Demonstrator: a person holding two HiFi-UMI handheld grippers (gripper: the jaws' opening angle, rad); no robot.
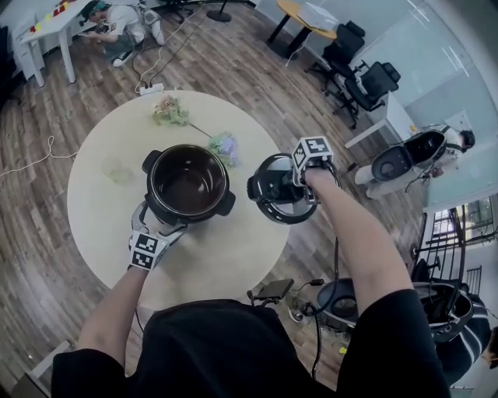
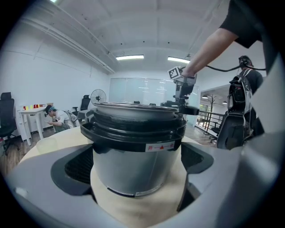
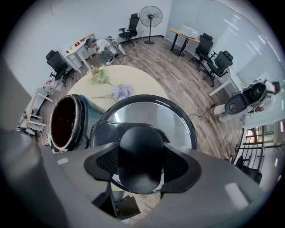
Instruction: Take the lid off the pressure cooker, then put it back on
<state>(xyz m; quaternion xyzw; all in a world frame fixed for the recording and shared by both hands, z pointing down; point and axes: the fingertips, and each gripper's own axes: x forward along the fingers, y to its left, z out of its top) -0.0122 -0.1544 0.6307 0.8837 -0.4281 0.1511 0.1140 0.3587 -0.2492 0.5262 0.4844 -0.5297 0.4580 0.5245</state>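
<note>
A black pressure cooker pot with a silver body (image 1: pixel 187 186) stands open near the middle of a round beige table (image 1: pixel 233 256), its dark inside bare to the head view. The left gripper (image 1: pixel 161 225) reaches in from the near left, low against the pot. In the left gripper view the silver body fills the gap between the jaws and meets the pads on both sides, so this gripper is clamped on the pot's body below the black rim.

The round black-rimmed lid with a shiny metal face (image 1: pixel 272 214) is off the pot. It hangs just to the pot's right, close to the pot's right side handle and over the table's right edge. The right gripper (image 1: pixel 292 186) points down onto it. In the right gripper view both jaws press on the lid's black rounded knob (image 3: pixel 140 156) from either side, so the lid is grasped by its knob. The left gripper view shows the lid edge-on beyond the pot, at about the height of the pot's rim and clear of the table.

Two sprays of artificial flowers lie on the far part of the table: a pale green and pink one (image 1: pixel 170 111) and a lilac one (image 1: pixel 224 146), the latter just beside the pot's far right. A person (image 1: pixel 117 23) crouches on the wooden floor (image 1: pixel 31 256) far left, and black office chairs (image 1: pixel 366 78) stand far right.
</note>
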